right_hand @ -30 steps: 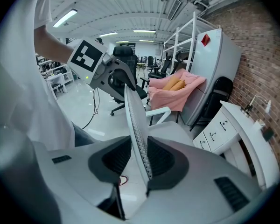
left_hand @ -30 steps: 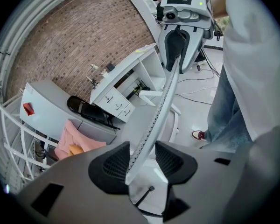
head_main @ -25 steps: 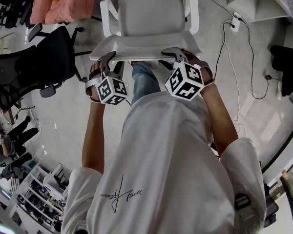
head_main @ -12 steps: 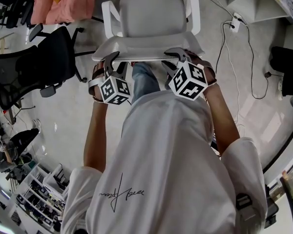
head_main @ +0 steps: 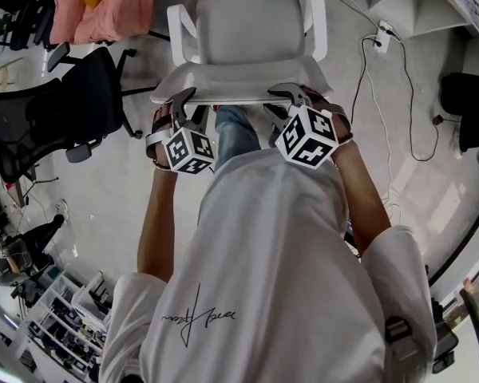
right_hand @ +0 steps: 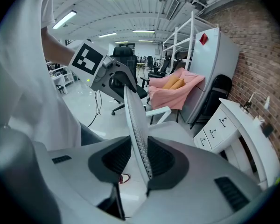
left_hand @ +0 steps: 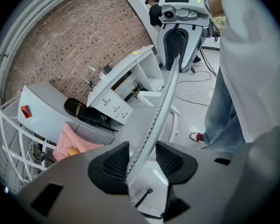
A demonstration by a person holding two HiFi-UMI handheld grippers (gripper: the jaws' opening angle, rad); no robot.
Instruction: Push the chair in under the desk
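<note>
Now: grip stage; chair (head_main: pixel 247 22) stands apart from counter (right_hand: pixel 213 129), not yet under it.
Left gripper (left_hand: pixel 141 158): jaws loosely straddle backrest (head_main: pixel 239 82) edge.
Right gripper (right_hand: pixel 139 158): jaws clamp backrest.
Next: probably steady push toward counter.

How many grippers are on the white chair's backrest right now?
2. The left gripper straddles the top edge of the backrest near its left end, and the right gripper straddles it near its right end. Both show fully; neither is hidden.

White office chair (head_main: pixel 247 22): smooth matt plastic shell, perforated mesh edge between ribbed matt-black left gripper pads (left_hand: pixel 113 164).
</note>
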